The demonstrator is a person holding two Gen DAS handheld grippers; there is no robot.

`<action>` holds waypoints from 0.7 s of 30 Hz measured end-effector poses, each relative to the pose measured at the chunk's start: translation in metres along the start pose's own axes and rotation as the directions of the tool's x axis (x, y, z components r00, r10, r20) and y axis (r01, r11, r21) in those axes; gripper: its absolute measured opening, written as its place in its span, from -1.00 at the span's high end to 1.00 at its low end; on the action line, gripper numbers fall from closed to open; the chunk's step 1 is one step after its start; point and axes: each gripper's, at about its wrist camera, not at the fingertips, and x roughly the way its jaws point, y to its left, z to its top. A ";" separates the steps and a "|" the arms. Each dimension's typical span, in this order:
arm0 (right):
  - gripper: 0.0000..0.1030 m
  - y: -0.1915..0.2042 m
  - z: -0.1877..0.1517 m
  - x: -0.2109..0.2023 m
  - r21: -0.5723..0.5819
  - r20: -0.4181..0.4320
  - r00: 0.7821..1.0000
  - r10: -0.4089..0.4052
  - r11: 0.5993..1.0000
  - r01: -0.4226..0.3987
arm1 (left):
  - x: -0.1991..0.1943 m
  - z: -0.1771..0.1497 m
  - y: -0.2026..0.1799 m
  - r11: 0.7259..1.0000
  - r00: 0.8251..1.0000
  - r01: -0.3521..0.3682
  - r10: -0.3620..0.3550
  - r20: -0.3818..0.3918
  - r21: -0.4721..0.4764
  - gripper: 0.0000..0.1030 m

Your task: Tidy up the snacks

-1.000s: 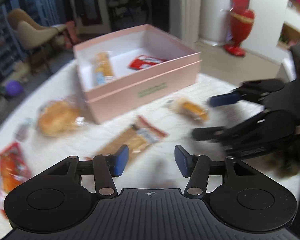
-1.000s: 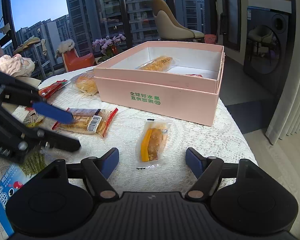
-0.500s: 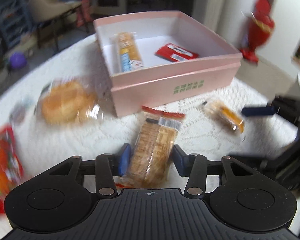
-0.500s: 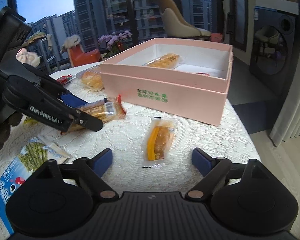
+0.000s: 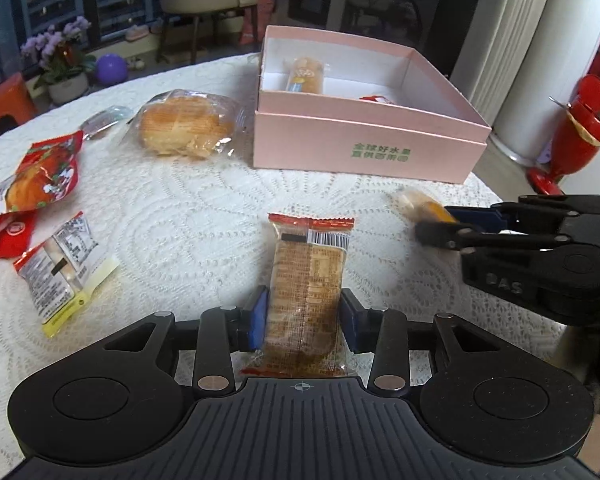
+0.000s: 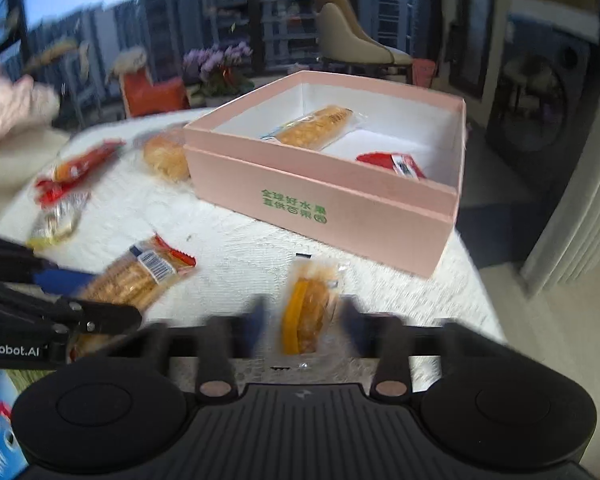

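Box (image 5: 364, 148) holds two snacks; left gripper (image 5: 304, 316) closing on biscuits (image 5: 306, 280), right gripper (image 6: 304, 320) gripping cake (image 6: 308, 304).

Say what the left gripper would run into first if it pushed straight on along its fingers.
The biscuit packet already between the closing left gripper. Past it, probably bare tablecloth, before the pink box.

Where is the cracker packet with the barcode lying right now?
In the left wrist view, the cracker packet lies on the lace tablecloth between the closing left gripper pads, before the pink box.
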 end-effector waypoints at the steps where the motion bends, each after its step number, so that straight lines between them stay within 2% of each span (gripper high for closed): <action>1: 0.58 -0.001 0.003 -0.005 0.006 0.003 1.000 0.023 1.000 -0.023 | 0.000 0.000 0.001 1.000 1.000 0.003 -0.003 -0.001 -0.008 0.16; 3: 0.59 -0.006 0.008 -0.020 0.029 0.031 0.997 0.066 0.997 -0.067 | 0.001 0.001 0.004 1.000 1.000 0.012 -0.012 0.001 -0.020 0.15; 9: 0.59 -0.030 0.024 -0.071 0.077 0.174 0.984 0.047 0.995 -0.061 | -0.002 -0.008 0.003 1.000 0.999 0.030 -0.030 0.045 0.006 0.12; 10: 0.59 -0.035 0.027 -0.075 0.083 0.187 0.982 0.035 0.995 -0.051 | -0.004 -0.009 0.004 0.999 0.998 0.038 -0.038 0.057 -0.010 0.21; 12: 0.59 -0.041 0.031 -0.082 0.092 0.204 0.979 0.016 0.995 -0.035 | -0.012 -0.003 0.010 0.990 0.989 0.114 -0.105 0.100 -0.082 0.22; 13: 0.59 -0.043 0.033 -0.083 0.094 0.212 0.977 0.010 0.995 -0.031 | -0.019 0.005 0.012 0.984 0.981 0.151 -0.136 0.142 -0.096 0.22; 16: 0.59 -0.048 0.045 -0.090 0.093 0.249 0.969 0.004 0.995 -0.029 | -0.049 0.046 0.006 0.985 0.947 0.164 -0.142 0.286 -0.054 0.22; 20: 0.59 -0.055 0.067 -0.094 0.099 0.305 0.952 0.008 0.994 -0.040 | -0.071 0.111 0.002 0.963 0.869 0.268 -0.233 0.435 -0.020 0.13; 21: 0.59 -0.058 0.074 -0.093 0.103 0.317 0.948 0.002 0.994 -0.036 | -0.067 0.127 0.003 0.953 0.860 0.303 -0.262 0.439 -0.023 0.12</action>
